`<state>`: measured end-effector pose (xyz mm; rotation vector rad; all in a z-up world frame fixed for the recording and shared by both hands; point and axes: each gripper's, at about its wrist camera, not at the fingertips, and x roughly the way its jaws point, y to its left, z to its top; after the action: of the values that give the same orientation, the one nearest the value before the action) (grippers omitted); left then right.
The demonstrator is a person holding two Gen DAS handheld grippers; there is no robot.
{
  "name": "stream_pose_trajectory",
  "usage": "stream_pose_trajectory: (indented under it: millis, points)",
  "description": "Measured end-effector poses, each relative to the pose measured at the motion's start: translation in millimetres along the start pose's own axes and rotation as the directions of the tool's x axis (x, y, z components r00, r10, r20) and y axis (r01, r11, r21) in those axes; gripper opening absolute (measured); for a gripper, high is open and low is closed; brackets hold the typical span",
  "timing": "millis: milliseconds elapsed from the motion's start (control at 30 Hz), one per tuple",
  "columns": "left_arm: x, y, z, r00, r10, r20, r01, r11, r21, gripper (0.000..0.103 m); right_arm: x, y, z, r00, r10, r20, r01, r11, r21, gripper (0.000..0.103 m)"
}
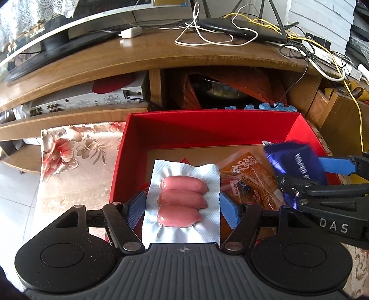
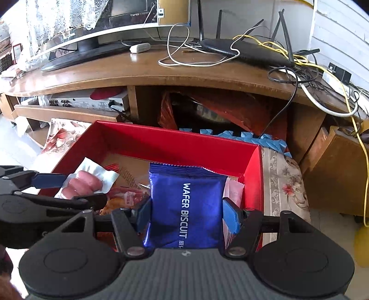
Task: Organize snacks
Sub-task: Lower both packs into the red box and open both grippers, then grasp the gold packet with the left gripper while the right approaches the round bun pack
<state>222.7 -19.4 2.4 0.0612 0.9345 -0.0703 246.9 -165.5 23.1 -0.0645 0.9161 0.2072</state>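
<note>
The left gripper [image 1: 182,203] pinches a white vacuum pack of three pink sausages [image 1: 183,203] at frame centre, over the red cardboard box [image 1: 207,125]; the right gripper [image 2: 186,212] pinches a blue foil wafer biscuit packet [image 2: 186,205].

Bright daylight fills both views, glaring white off the wooden TV stand [image 1: 147,48] top near its left end and blowing out the lace curtain [image 2: 69,13] above it. The open cabinet bay under the stand sits in deep shadow. The red box [image 1: 207,129] shows a dark diagonal shadow across its far wall. Fisheye bending curves the stand's edge; corners go black. The blue wafer biscuit packet [image 1: 297,161] smears with motion blur in the left view.
</note>
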Motion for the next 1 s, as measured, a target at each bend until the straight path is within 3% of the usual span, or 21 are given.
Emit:
stream_pose_trajectory:
  millis: [667,1000]
  points:
    - [-25.0,-1.0,0.1,0.998,-0.021,0.054,0.02,1.0,0.009,0.083,-17.8,2.0,0.6,0.995,-0.079,0.061,0.081,0.996,-0.032,0.066]
    - [-48.0,-2.2,-14.8,0.996,-0.037,0.076,0.034,0.999,0.036,0.086,-40.1,7.6,-10.5,0.995,-0.072,0.067,0.074,0.997,-0.033,0.066]
